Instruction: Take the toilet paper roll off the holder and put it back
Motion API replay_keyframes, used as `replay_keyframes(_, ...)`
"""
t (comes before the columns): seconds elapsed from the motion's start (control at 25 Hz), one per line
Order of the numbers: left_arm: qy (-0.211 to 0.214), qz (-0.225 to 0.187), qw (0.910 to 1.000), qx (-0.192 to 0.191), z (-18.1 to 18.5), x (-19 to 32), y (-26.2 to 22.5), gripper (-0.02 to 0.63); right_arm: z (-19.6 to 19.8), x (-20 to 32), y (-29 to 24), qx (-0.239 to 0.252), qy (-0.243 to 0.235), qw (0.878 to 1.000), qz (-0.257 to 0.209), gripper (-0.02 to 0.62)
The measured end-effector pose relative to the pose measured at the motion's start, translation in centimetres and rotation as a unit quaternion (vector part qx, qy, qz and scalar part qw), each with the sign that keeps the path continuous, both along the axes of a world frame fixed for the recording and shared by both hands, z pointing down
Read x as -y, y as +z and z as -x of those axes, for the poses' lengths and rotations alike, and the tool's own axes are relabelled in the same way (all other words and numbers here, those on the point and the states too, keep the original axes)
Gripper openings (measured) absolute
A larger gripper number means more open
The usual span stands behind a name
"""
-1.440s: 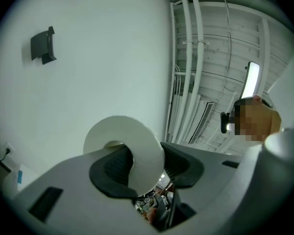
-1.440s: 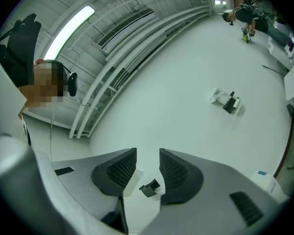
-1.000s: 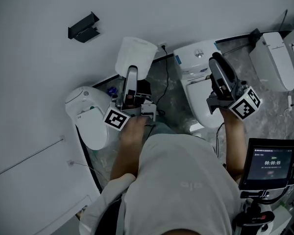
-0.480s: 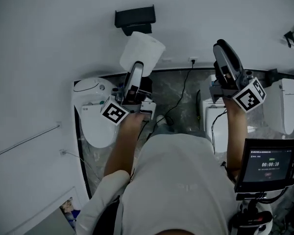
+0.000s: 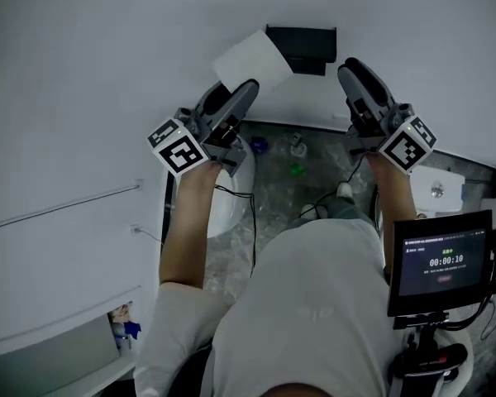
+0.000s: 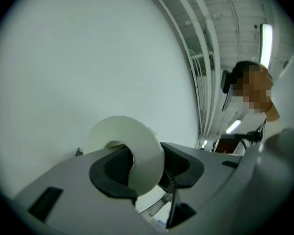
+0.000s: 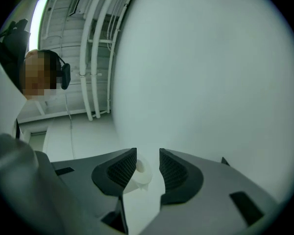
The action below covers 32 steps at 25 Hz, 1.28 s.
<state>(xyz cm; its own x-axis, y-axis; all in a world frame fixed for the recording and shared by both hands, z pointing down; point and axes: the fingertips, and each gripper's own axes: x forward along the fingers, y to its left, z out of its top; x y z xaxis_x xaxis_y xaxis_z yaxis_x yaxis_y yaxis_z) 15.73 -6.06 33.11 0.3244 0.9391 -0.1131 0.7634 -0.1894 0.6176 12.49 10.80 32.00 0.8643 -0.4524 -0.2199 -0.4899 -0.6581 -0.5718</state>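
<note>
Head view: left tool (image 5: 246, 91), raised toward a white wall (image 5: 83, 73), jaws closed on the toilet paper roll (image 5: 252, 60). The roll is tilted and sits just beside the left end of the black holder (image 5: 302, 48) mounted on that wall; contact between the two cannot be told. Right tool (image 5: 351, 69) is raised to the same height, just right of the holder and apart from the roll. Each tool carries a marker cube, left (image 5: 180, 145) and right (image 5: 407, 145), and a bare forearm leads back to the person's grey shirt (image 5: 314, 304). Below is a marbled grey floor (image 5: 285, 184) with cables, a white toilet (image 5: 230, 197) under the left arm, and a dark screen (image 5: 445, 261) on a stand at the lower right. Left gripper view: left tool (image 6: 146, 153) pinches the toilet paper roll (image 6: 137, 146) through its wound wall, one dark pad over the core opening and the other against the outer wrap; the roll's flat end faces the camera, with white wall behind and ceiling pipes (image 6: 201, 43) at the upper right. Right gripper view: right tool (image 7: 148, 155) has its jaws spread by a narrow gap with nothing gripped; the toilet paper roll (image 7: 139, 173) shows small and farther off, partly behind the left pad. White wall fills the right side, pipes (image 7: 95, 58) and a ceiling light strip (image 7: 39, 11) the left.
</note>
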Motion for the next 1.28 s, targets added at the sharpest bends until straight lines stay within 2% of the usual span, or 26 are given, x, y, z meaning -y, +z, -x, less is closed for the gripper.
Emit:
replay_keyframes(0.08,0.036,-0.073,0.9959,-0.039,-0.8,-1.2,-0.5,0.173,-0.2,0.6,0.1,-0.001,0.002,1.0,-0.012,0.132)
replay_keyframes(0.16,0.068,-0.134,0.986,-0.072,-1.4,-2.3,-0.8,0.173,-0.5,1.3,-0.1,-0.004,-0.001,1.0,-0.025,0.132)
replay_keyframes(0.24,0.089,-0.194,0.9711,-0.105,-2.0,-2.6,-1.1,0.173,-0.6,2.3,-0.6,-0.008,-0.011,0.999,-0.032,0.132)
replay_keyframes(0.36,0.103,-0.279,0.9432,-0.147,-3.1,-1.9,-1.0,0.173,-0.6,3.6,-1.2,-0.015,-0.025,0.999,-0.036,0.132)
replay_keyframes(0.48,0.136,-0.354,0.9061,-0.188,-3.8,-1.9,-0.5,0.173,-0.4,3.7,-1.3,-0.016,-0.024,0.999,-0.038,0.132)
replay_keyframes(0.64,0.207,-0.446,0.8406,-0.228,-3.5,-2.5,1.3,0.173,-0.3,3.8,-0.7,-0.01,-0.021,0.999,-0.044,0.132)
replay_keyframes(0.72,0.234,-0.477,0.8124,-0.24,-3.5,-3.1,2.4,0.173,-0.2,3.7,-0.6,-0.008,-0.017,0.999,-0.046,0.131)
replay_keyframes(0.8,0.254,-0.498,0.791,-0.248,-3.5,-3.5,3.0,0.173,-0.1,3.7,-0.5,-0.007,-0.014,0.999,-0.046,0.132)
replay_keyframes(1.08,0.293,-0.549,0.7374,-0.263,-3.6,-2.9,3.1,0.173,-0.3,4.2,-0.5,-0.007,-0.015,0.999,-0.048,0.132)
replay_keyframes(1.16,0.299,-0.556,0.7281,-0.268,-3.7,-2.8,3.0,0.175,-0.4,4.2,-0.6,-0.01,-0.016,0.999,-0.049,0.132)
replay_keyframes(1.28,0.307,-0.556,0.7213,-0.276,-3.5,-3.2,3.1,0.175,-0.4,4.0,-0.7,-0.012,-0.014,0.999,-0.047,0.132)
